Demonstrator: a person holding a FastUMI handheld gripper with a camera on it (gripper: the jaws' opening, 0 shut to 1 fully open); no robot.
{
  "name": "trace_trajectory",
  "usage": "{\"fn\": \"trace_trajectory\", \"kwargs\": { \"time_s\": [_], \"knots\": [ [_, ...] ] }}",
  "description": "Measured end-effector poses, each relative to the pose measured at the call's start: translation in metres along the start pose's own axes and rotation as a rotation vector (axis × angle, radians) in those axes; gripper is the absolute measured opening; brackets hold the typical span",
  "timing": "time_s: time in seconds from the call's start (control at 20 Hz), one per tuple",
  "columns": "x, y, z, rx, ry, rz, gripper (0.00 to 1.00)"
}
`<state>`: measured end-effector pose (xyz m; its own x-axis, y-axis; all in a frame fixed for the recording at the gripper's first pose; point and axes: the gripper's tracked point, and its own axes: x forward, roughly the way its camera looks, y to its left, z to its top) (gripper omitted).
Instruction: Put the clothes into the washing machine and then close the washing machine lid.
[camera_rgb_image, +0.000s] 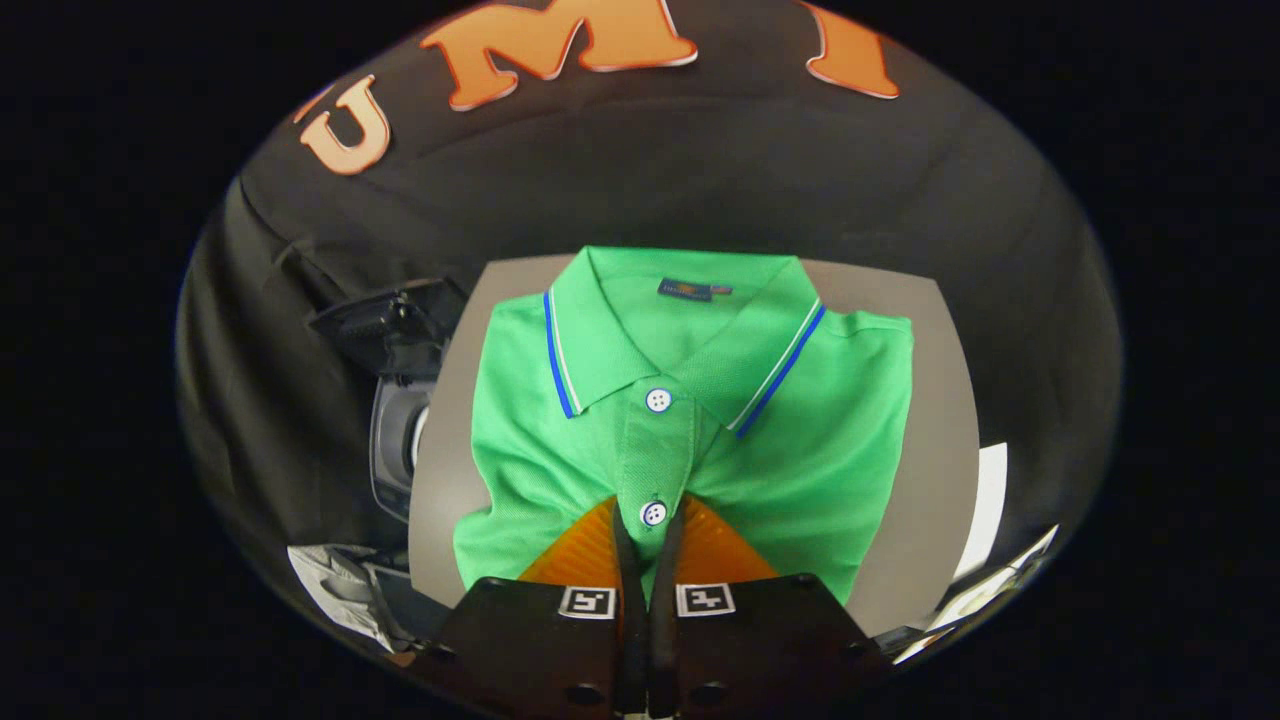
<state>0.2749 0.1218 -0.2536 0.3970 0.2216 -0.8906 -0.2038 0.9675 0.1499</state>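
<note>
Tongs (648, 535) pinched together on the green polo's (690, 420) placket; next, probably carrying it left to the washer (395, 440).

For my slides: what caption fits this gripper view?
Gripper shut on the placket of a folded green polo shirt on the table.

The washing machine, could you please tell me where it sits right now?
In the gripper view, the grey washing machine sits left of the grey table, beside the folded green polo shirt pinched by the tongs.
</note>
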Motion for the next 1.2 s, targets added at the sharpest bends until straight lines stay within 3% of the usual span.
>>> {"fn": "trace_trajectory", "kwargs": {
  "time_s": [0.25, 0.4, 0.5, 0.75, 1.0, 1.2],
  "knots": [
    [-0.014, -0.008, 0.019, -0.049, -0.404, 0.045, 0.08],
    [-0.02, -0.008, 0.032, 0.052, -0.607, 0.029, 0.08],
    [-0.03, -0.003, 0.04, 0.05, -0.715, 0.013, 0.08],
    [-0.092, 0.036, 0.048, -0.074, -0.903, -0.01, 0.08],
    [-0.144, 0.114, 0.054, -0.153, -1.008, 0.058, 0.08],
    [-0.171, 0.188, 0.053, -0.184, -1.046, 0.166, 0.08]
  ]
}}
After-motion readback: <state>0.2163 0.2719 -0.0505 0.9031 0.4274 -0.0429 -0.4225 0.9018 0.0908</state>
